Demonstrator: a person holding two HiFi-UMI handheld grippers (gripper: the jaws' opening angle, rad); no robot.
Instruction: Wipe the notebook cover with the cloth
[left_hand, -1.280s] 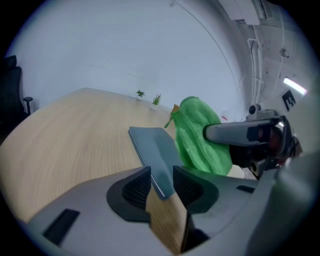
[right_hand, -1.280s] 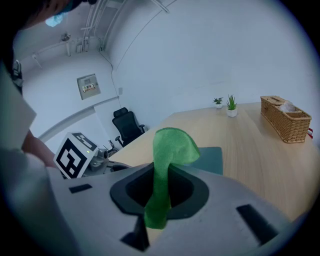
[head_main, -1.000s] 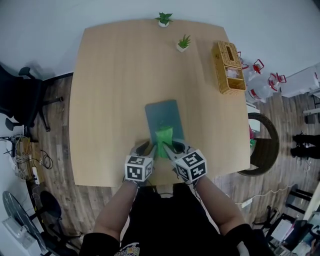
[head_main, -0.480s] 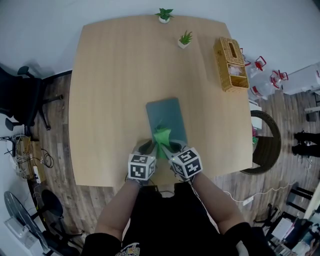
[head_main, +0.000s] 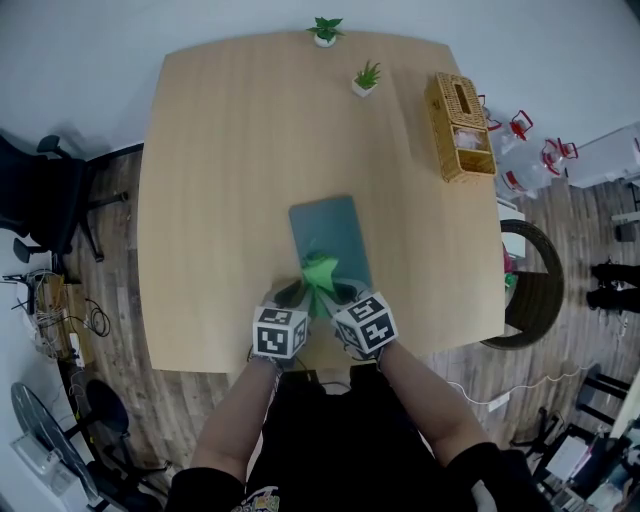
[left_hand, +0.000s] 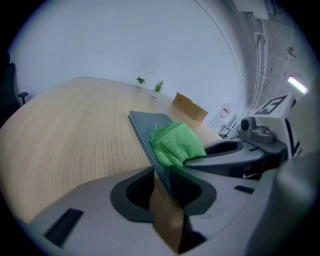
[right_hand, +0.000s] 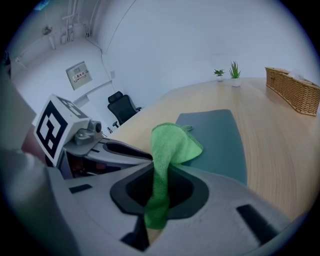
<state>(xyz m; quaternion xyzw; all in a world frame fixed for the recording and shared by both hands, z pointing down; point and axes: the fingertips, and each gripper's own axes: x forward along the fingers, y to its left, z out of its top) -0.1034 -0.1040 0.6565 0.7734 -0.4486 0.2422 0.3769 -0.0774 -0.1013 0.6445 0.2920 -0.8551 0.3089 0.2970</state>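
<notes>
A dark teal notebook (head_main: 330, 232) lies flat on the wooden table (head_main: 220, 180), close to the near edge. A green cloth (head_main: 318, 272) rests bunched on its near end. My right gripper (head_main: 340, 292) is shut on the cloth (right_hand: 172, 142), which hangs down between the jaws over the notebook (right_hand: 220, 135). My left gripper (head_main: 293, 293) stands just left of it. In the left gripper view the jaws of the left gripper (left_hand: 162, 172) are closing, with the notebook's (left_hand: 150, 122) near left edge caught between them. The cloth (left_hand: 175, 142) lies right beside them.
A wicker basket (head_main: 458, 125) stands at the table's far right. Two small potted plants (head_main: 325, 35) (head_main: 366, 80) sit at the far edge. Off the table, an office chair (head_main: 40, 200) is at the left and a round stool (head_main: 535, 290) at the right.
My right gripper has slid left with the cloth, toward the left gripper. The left jaws have narrowed onto the notebook's near edge. The notebook has stayed put.
</notes>
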